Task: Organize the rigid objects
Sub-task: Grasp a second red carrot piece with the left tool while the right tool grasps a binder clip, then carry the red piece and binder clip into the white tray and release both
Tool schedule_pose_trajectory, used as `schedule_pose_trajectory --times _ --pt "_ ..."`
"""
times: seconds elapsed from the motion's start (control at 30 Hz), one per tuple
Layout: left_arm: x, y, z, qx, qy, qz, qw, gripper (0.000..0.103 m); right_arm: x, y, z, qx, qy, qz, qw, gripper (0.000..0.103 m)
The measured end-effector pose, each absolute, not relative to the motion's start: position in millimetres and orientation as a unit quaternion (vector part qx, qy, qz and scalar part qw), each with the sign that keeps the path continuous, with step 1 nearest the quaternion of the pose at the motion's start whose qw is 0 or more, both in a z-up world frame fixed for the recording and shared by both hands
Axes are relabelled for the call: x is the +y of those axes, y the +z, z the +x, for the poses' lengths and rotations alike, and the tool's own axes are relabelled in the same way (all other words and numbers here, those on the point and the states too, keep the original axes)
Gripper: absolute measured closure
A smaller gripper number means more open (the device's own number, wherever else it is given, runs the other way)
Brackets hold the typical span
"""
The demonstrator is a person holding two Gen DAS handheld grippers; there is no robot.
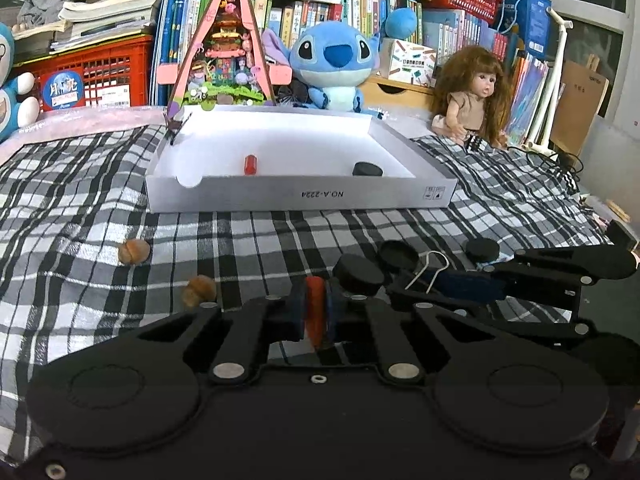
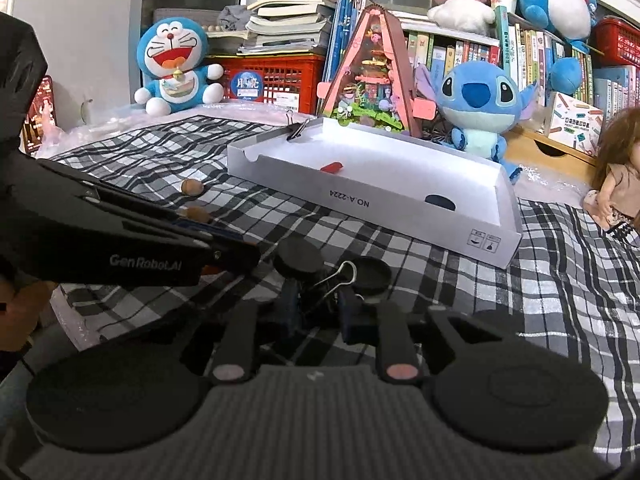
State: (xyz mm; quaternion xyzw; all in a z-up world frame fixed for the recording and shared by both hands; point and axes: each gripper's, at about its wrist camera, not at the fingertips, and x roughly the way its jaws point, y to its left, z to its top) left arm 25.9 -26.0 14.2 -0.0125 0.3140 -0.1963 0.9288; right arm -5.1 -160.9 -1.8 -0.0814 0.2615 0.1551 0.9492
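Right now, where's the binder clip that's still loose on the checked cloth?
In the right wrist view the binder clip sits low centre between the right gripper pads, flanked by two black caps, in front of the white tray.

Left gripper (image 1: 316, 312) fingers pinched together; right gripper (image 2: 318, 306) fingers nearly closed, both angled downward

White shallow box (image 1: 300, 196) on the checked bed holds a red cylinder (image 1: 250, 164) and black cap (image 1: 367, 169). In front lie two brown acorns (image 1: 134, 251), three black caps (image 1: 358, 274), a binder clip (image 2: 338, 280) and an orange-red piece (image 1: 315, 316).
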Motion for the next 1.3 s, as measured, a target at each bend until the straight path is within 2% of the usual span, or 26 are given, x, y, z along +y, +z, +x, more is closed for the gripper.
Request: schedule_pose_trajectory --times 0.6,0.93,1.3 --pt "-20.8 50.2 63.3 0.294 -0.179 -0.032 0.938 0.094 -190.4 30.5 22.0 0.257 0.086 -0.017 0.962 0.078" --pt "-20.0 75.3 130.4 0.305 -0.160 -0.056 0.937 0.094 -208.0 55.7 72.7 0.267 0.054 0.022 0.962 0.078" --pt "-24.3 73.5 209.3 0.338 -0.142 -0.095 0.926 0.094 -227.4 73.9 138.5 0.310 0.038 0.070 0.947 0.078"
